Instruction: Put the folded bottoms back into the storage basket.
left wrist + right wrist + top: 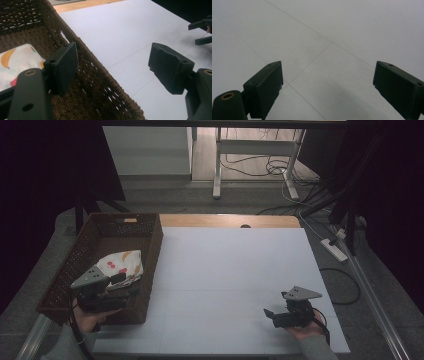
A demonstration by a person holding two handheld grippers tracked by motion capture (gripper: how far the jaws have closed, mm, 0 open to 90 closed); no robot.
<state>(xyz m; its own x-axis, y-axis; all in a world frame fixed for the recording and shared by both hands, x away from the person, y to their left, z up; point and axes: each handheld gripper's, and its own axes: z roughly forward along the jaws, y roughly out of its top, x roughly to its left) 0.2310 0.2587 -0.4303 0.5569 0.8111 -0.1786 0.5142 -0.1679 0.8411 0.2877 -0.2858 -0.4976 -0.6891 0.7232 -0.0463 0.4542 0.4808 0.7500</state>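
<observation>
A folded white cloth with a fruit print (122, 263) (15, 62) lies in the near part of a brown wicker basket (152, 245) (100, 82) at the table's left. My left gripper (124, 284) (112, 67) hovers at the basket's near right corner. It is open, its jaws wide apart on either side of the basket's right wall, with nothing between the pads. My right gripper (270, 315) (327, 85) rests low over the white tabletop (235, 265) at the near right, open and empty. Its jaw tips also appear far off in the left gripper view (202, 32).
The basket takes up the table's left edge. A strip of bare wood (225, 221) runs along the table's far edge. On the floor beyond stand white desk legs (217, 175), loose cables (280, 167) and a power strip (334, 249). Dark curtains hang on both sides.
</observation>
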